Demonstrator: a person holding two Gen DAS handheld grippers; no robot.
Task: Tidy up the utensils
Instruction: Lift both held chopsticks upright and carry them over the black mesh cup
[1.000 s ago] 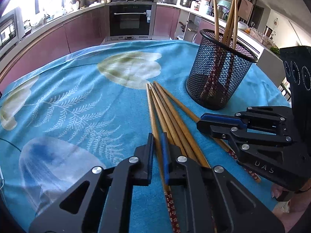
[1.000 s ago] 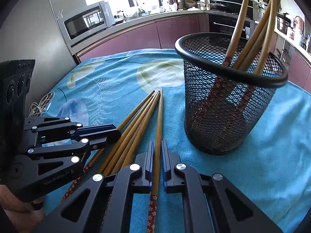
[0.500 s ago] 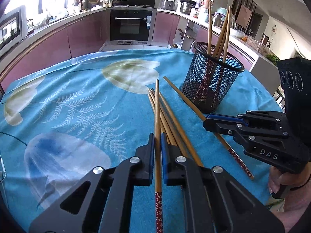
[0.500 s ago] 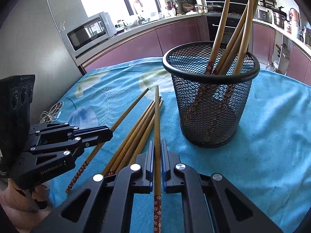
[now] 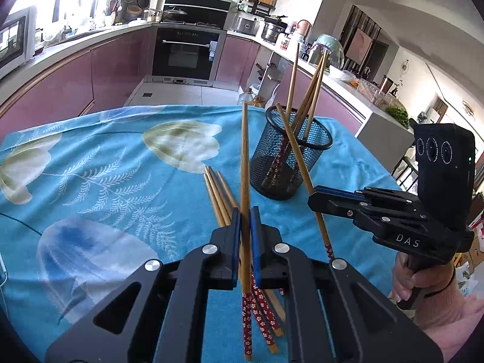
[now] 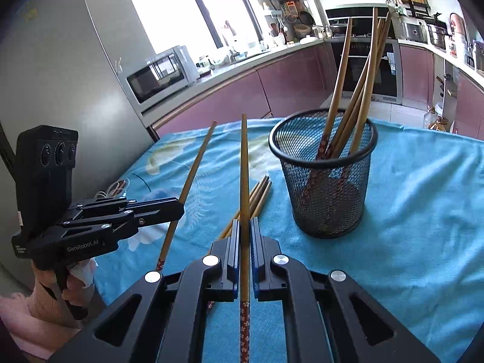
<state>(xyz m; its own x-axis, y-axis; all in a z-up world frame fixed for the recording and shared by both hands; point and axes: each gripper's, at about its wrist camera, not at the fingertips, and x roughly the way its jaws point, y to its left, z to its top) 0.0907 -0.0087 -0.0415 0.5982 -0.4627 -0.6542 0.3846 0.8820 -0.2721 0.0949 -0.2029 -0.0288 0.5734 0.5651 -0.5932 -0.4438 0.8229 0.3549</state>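
From the left wrist, the left gripper [image 5: 244, 220] clamps one chopstick [image 5: 245, 163] above the blue cloth [image 5: 90, 163], and from the right wrist, the right gripper [image 6: 245, 230] pinches another chopstick [image 6: 244, 166] beside the mesh cup [image 6: 326, 193].

kitchen | mauve cabinets [image 5: 54, 90] | black oven [image 5: 184, 54] | bright window [image 6: 181, 9] | microwave [image 6: 160, 75]

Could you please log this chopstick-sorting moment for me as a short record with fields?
left tongs: shut on one chopstick, lifted off the cloth
right tongs: shut on another chopstick, also lifted
mesh cup: upright, several chopsticks standing inside
loose chopsticks: small bundle lying on the cloth
surface: blue floral tablecloth
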